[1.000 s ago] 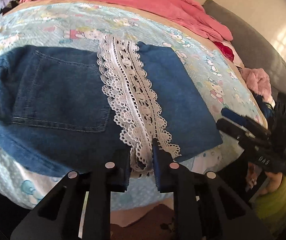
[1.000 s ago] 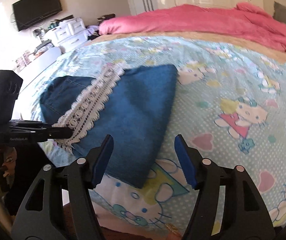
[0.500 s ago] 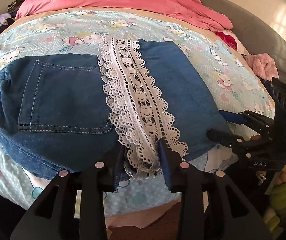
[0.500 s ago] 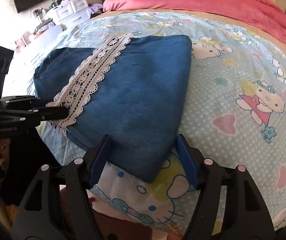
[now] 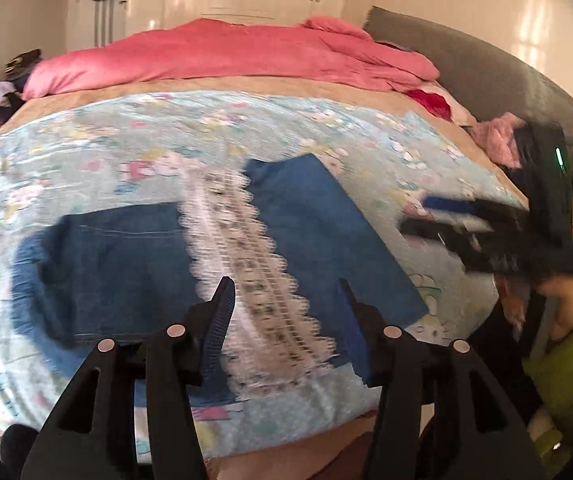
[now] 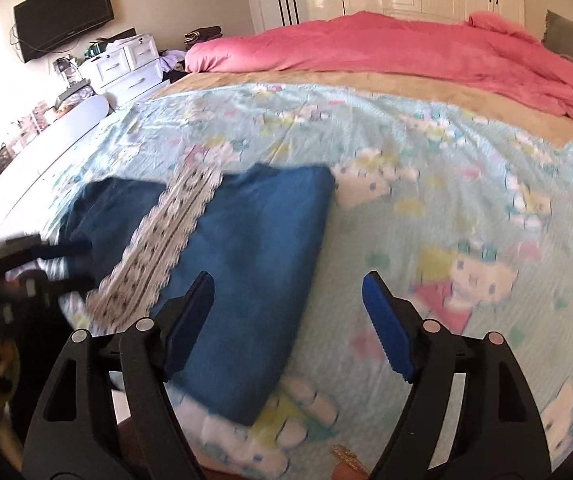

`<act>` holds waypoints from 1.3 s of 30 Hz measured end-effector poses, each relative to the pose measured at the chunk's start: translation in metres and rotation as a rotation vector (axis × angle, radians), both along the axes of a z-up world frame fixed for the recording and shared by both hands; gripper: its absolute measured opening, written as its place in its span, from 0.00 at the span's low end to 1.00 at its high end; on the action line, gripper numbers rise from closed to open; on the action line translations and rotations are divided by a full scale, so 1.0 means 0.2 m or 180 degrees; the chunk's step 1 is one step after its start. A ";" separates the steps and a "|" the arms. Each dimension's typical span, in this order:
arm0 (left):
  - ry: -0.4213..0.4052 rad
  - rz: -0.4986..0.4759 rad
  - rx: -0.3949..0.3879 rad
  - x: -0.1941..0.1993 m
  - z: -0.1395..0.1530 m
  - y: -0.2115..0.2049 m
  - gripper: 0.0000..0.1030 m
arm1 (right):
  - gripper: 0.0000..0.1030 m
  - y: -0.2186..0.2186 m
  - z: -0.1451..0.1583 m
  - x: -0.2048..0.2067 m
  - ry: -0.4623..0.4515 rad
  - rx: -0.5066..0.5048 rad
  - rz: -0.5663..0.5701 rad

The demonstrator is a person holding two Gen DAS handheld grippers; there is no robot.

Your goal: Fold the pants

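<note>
The blue denim pants (image 5: 118, 272) lie folded flat on the bed, with a white lace trim (image 5: 246, 264) running across the middle. They also show in the right wrist view (image 6: 254, 240), lace (image 6: 166, 240) to the left. My left gripper (image 5: 286, 304) is open and empty, above the near edge of the pants over the lace. My right gripper (image 6: 286, 304) is open and empty, above the near right corner of the pants. Each gripper shows blurred in the other's view: the right one (image 5: 438, 220) and the left one (image 6: 62, 264). Both views are motion-blurred.
The bed has a light blue cartoon-print sheet (image 6: 446, 208) and a pink duvet (image 5: 222, 56) bunched at the far side. A grey headboard (image 5: 486, 80) and loose clothes (image 5: 498, 140) lie to the right. White drawers (image 6: 126, 64) and a wall TV (image 6: 62, 16) stand at the left.
Both grippers have lifted up and back from the near edge of the pants. The left jaws have opened wide and let go of the lace hem. The pants stay flat.
</note>
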State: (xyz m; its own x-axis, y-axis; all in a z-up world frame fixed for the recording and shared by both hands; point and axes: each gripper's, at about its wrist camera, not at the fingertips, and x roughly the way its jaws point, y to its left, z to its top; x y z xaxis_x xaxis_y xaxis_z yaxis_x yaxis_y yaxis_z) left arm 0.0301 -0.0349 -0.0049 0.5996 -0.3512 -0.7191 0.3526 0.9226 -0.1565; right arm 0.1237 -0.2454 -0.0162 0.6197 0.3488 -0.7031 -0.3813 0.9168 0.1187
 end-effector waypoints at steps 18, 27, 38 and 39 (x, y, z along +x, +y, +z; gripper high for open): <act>0.0391 -0.0137 0.0091 0.03 -0.24 -0.05 0.48 | 0.74 0.32 -0.30 0.47 0.0707 -0.0307 0.0082; 0.0396 -0.0138 -0.0005 0.04 -0.24 -0.01 0.51 | 0.77 0.22 -0.25 0.34 0.0393 0.0049 0.0068; 0.0307 -0.0053 -0.0081 0.01 -0.13 0.02 0.77 | 0.85 -0.04 -0.14 0.24 0.0264 0.0484 -0.0373; 0.0278 -0.0021 -0.0088 0.01 -0.11 0.03 0.80 | 0.86 -0.06 -0.13 0.23 0.0244 0.0507 -0.0379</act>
